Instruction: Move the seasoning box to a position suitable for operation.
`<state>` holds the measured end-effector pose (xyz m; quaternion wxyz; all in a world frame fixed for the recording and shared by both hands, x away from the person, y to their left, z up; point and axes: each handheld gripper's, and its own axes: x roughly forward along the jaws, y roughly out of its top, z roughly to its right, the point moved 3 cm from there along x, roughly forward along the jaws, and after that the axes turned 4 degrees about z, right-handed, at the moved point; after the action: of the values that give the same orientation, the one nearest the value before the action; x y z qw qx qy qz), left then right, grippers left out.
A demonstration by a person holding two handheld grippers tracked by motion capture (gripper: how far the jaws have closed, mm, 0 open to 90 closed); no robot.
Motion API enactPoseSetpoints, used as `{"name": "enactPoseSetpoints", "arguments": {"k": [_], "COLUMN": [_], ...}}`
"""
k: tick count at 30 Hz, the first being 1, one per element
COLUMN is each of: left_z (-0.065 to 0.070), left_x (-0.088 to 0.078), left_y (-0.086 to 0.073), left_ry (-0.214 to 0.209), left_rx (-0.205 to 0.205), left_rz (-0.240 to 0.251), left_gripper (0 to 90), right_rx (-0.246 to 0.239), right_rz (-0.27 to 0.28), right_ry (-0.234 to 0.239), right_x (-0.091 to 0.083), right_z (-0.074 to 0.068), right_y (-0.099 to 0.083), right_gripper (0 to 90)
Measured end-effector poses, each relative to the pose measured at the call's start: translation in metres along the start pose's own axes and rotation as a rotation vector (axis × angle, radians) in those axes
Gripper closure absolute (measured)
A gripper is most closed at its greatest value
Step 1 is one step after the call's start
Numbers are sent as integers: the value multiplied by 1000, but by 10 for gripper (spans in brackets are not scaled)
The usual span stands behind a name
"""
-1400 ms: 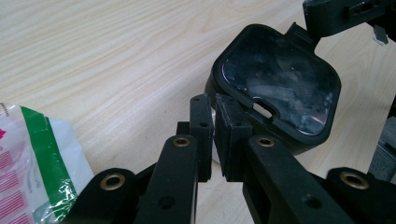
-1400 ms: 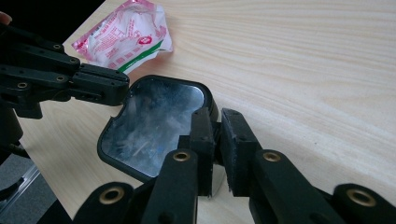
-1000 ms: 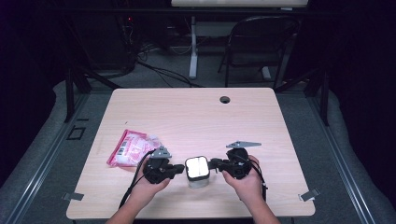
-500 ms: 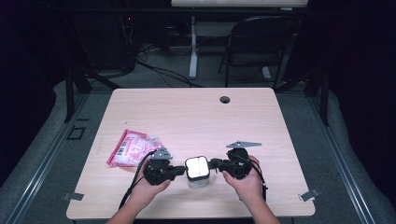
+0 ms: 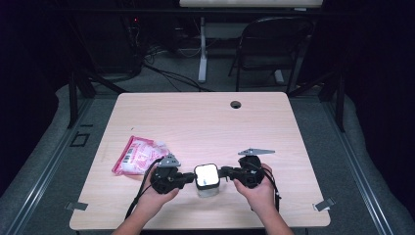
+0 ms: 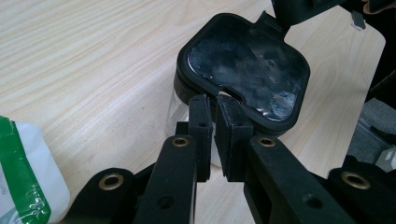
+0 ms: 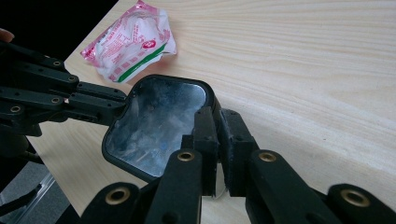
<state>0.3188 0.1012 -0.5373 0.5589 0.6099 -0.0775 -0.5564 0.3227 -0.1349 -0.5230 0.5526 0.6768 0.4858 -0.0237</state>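
Jaws of both grippers nearly closed on the container's black lid (image 5: pixel 206 174), one from each side.
Your left gripper (image 6: pixel 213 122) nips the lid's edge tab w/ a thin gap between the jaws; your right gripper (image 7: pixel 217 135) pinches the opposite rim. Container (image 5: pixel 207 188) stands near the worktop's (image 5: pixel 205 122) front edge, between your hands. Pink snack packet (image 5: pixel 139 155) lies just left, clear of the grip; nothing blocks you.

The pink packet (image 5: pixel 140 155) lies just left of the left gripper (image 5: pixel 190 178); elsewhere the table (image 5: pixel 205 122) is open.
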Motion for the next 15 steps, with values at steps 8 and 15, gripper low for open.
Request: {"name": "enactPoseSetpoints", "arguments": {"k": [8,15], "left_z": [0,0], "left_x": [-3,-5], "left_y": [3,6], "left_ry": [-3,-2], "left_rx": [-9,-10], "left_rz": [25,49], "left_gripper": [848,847], "right_rx": [18,42], "right_rz": [3,5], "right_ry": [16,34], "right_x": [0,0], "right_z": [1,3], "right_y": [-1,-2], "right_gripper": [862,864]}}
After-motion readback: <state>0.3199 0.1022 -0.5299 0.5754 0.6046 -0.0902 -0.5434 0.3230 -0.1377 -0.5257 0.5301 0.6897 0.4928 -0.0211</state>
